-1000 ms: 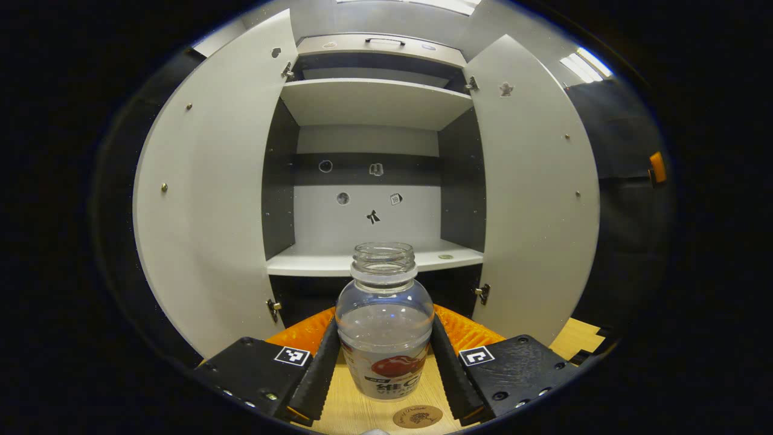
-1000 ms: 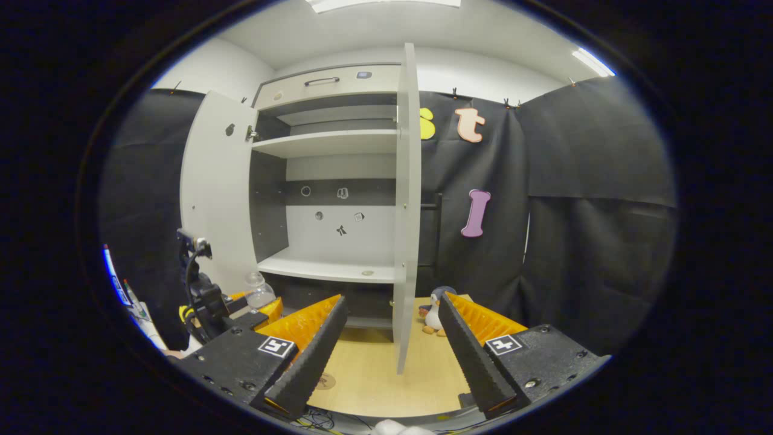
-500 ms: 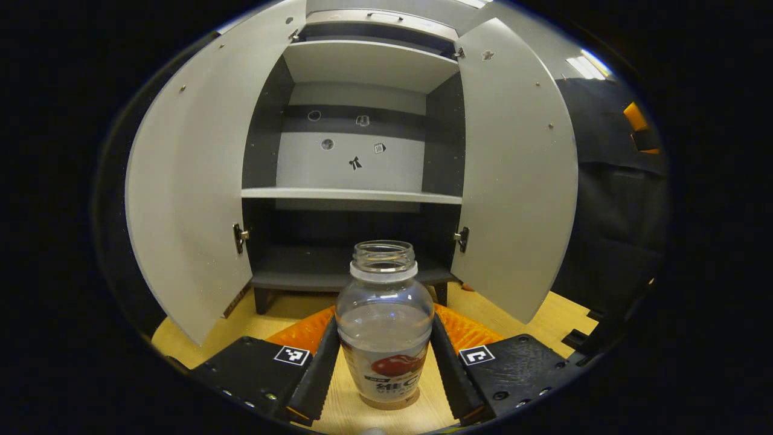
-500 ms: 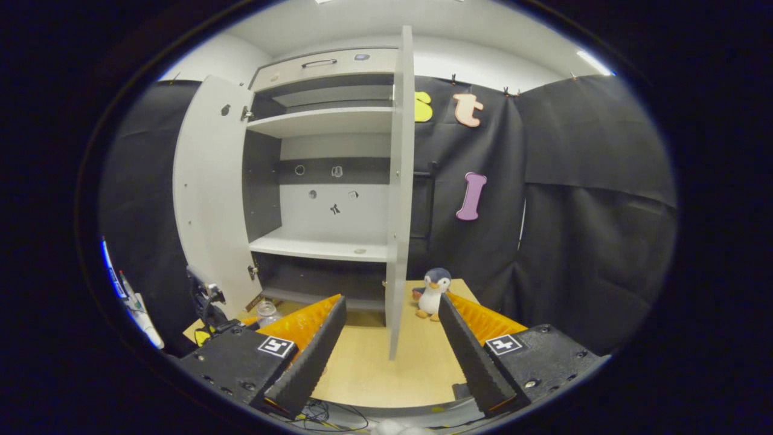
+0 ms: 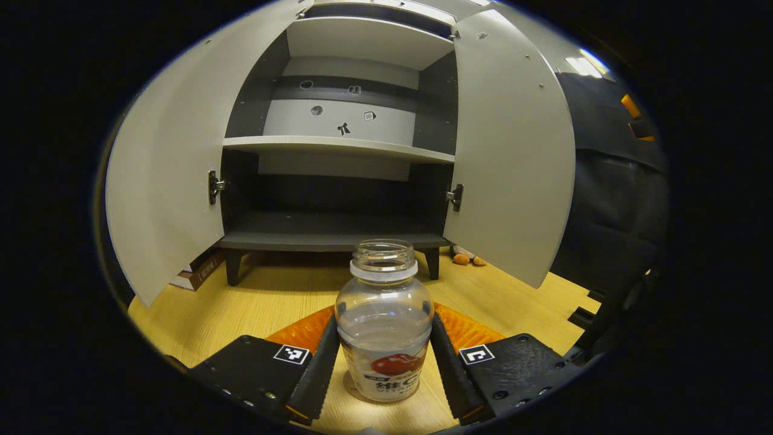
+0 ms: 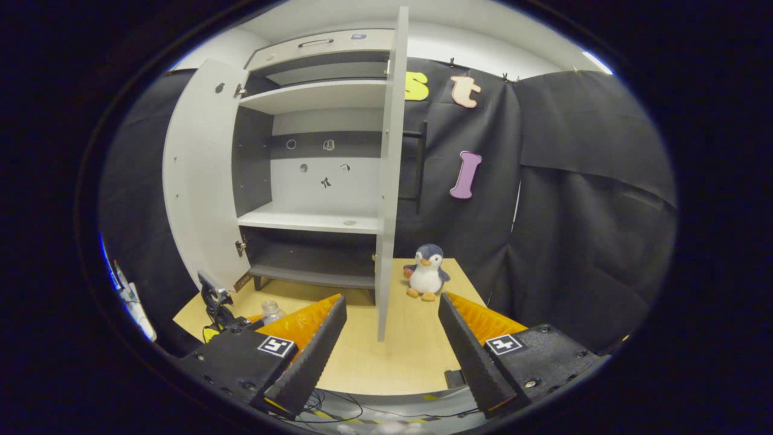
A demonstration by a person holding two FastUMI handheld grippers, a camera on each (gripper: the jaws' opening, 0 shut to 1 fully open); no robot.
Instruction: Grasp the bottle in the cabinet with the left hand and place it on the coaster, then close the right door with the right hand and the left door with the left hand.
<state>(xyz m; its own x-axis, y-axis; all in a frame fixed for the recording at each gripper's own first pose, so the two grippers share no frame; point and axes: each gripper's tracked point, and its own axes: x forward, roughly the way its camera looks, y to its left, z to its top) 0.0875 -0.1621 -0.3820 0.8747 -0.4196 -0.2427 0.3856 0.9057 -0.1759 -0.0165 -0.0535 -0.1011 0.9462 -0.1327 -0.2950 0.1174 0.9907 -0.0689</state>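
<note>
Clear plastic, uncapped and part-filled with liquid, the bottle (image 5: 384, 320) stands upright on the pale wooden desk (image 5: 272, 302) in front of the cabinet (image 5: 338, 181), and the left tongs (image 5: 384, 368) are closed on its lower body, one finger pressing each side. Whether the coaster lies under its base cannot be told. In the left gripper view both grey doors stand wide: the left door (image 5: 163, 175) and the right door (image 5: 510, 151), with the shelves between them bare. In the right gripper view the right tongs (image 6: 389, 338) gape wide apart and hold nothing, aimed at the edge of the right door. A plush penguin (image 6: 427, 272) sits on the desk just beyond that door.
</note>
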